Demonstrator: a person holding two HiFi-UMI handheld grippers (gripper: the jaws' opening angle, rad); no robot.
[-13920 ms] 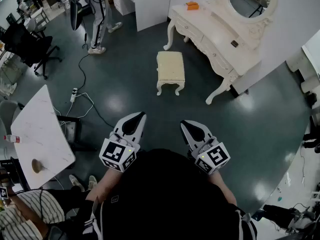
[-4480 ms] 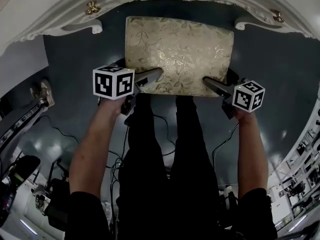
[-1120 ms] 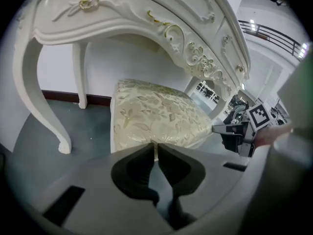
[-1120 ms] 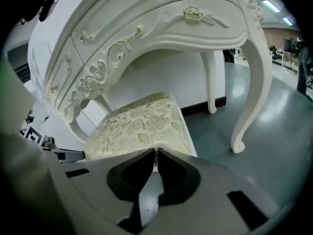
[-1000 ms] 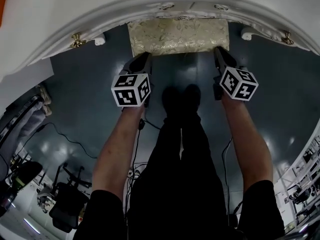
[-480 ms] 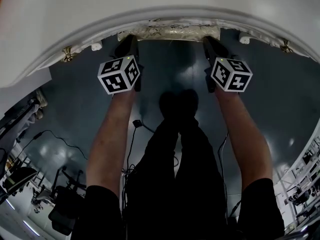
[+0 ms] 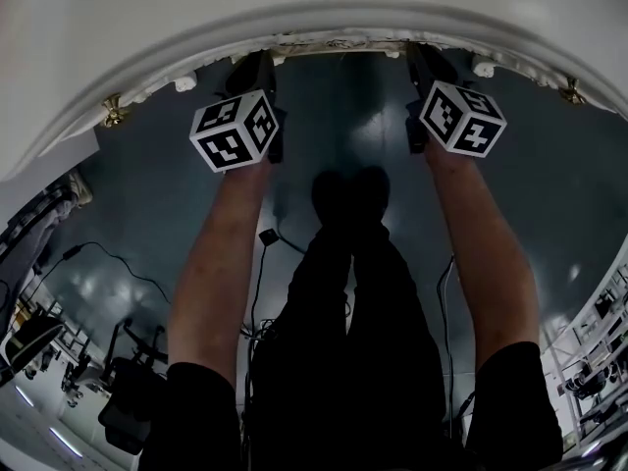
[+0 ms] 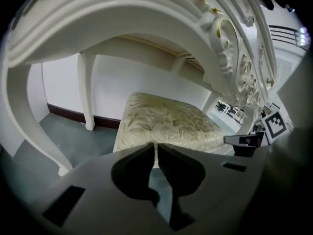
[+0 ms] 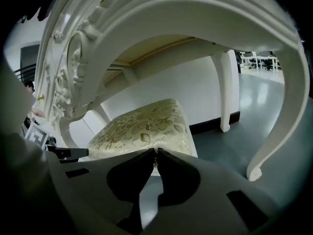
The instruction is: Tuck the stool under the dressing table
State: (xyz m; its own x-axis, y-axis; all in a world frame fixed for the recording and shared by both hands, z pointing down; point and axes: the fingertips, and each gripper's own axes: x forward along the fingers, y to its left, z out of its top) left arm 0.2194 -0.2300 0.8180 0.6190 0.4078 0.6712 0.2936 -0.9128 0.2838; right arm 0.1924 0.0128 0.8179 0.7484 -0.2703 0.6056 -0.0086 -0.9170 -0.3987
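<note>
The cream stool with a gold leaf-pattern cushion stands under the white dressing table, between its back legs. In the head view the table top hides the stool. My left gripper is shut, tips against the cushion's near edge at its left part. My right gripper is shut too, tips at the same edge on the right part. Nothing sits between either pair of jaws. Each gripper shows at the edge of the other's view.
The table's carved front apron arches just above both grippers, and curved front legs flank them. A white wall with dark skirting closes the back. Cables lie on the dark floor behind my feet.
Both grippers have moved forward to the table's front edge. The stool has slid further beneath the table, and its cushion has gone out of sight in the head view.
</note>
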